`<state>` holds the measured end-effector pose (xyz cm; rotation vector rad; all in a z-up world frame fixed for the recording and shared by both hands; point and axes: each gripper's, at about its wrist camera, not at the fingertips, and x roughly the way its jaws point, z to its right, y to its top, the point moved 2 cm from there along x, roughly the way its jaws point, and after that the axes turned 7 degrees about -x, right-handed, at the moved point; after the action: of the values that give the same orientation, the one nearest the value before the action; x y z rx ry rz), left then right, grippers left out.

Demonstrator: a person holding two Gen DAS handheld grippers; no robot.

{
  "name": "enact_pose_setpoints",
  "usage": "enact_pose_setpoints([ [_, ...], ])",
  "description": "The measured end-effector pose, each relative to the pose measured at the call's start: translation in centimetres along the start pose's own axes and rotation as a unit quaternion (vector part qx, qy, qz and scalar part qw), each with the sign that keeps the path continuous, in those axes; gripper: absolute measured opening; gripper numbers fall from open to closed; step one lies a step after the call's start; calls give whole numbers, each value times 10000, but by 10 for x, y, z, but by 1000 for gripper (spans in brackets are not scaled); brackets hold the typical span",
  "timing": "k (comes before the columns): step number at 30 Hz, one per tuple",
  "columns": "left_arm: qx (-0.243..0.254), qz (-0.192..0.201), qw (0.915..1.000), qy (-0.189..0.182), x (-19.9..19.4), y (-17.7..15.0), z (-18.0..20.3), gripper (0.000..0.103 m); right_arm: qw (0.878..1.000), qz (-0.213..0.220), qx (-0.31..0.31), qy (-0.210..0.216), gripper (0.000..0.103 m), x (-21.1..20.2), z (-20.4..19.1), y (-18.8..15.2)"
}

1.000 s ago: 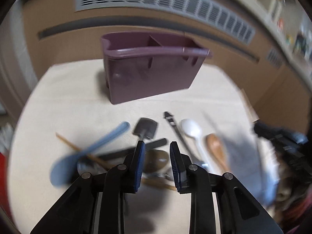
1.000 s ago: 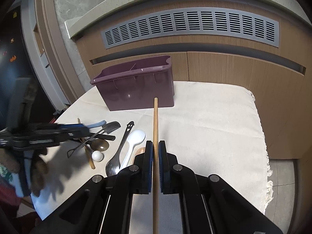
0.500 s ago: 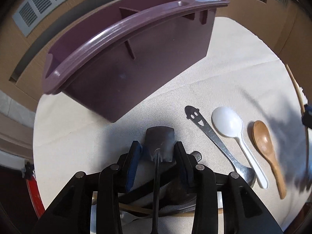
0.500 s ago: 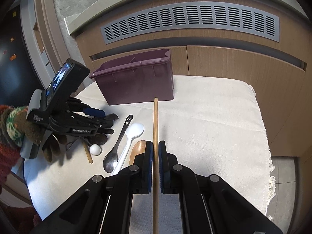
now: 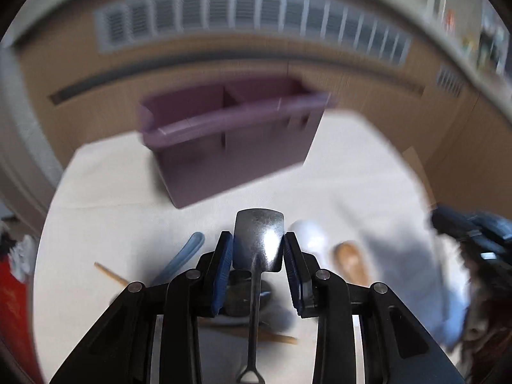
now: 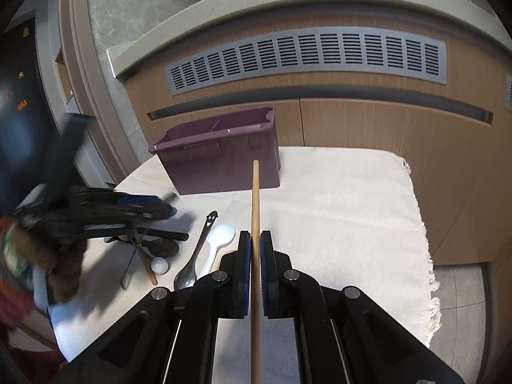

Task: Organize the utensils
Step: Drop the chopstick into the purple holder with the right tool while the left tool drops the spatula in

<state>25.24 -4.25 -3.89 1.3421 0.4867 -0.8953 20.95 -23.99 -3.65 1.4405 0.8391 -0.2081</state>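
Left wrist view: our left tongs (image 5: 257, 252) pinch a small metal spatula (image 5: 258, 243) by its flat blade edges, lifted over the desk (image 5: 105, 192); it looks stiff, light and slick, so we judge the thin handle a surer hold. The purple plastic box (image 5: 230, 147) stands near the far edge.

Right wrist view: our right tongs (image 6: 255, 249) are pressed on a chopstick (image 6: 255, 198), a rigid, smooth wooden rod, gripped mid-length.

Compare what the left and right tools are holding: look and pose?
The left tool grips a metal shovel-shaped spoon by its broad, shiny head. The right tool pinches a thin wooden chopstick along its shaft, tip toward the purple caddy. Both utensils point forward, clamped between blue pads.
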Motion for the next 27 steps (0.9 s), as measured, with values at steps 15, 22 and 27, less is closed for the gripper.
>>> enact_pose_setpoints([
  [15, -571, 2556, 9628, -672, -129, 104, -21, 33, 9824, 1844, -280, 115, 5, -40, -23, 118],
  [22, -807, 3435, 9338, -590, -114, 166, -45, 33, 9638, 2595, -483, 378, 5, 2, -31, 205],
  [27, -923, 3133, 9442, -419, -62, 176, -67, 33, 9703, 2271, -752, 365, 5, 64, -32, 225],
])
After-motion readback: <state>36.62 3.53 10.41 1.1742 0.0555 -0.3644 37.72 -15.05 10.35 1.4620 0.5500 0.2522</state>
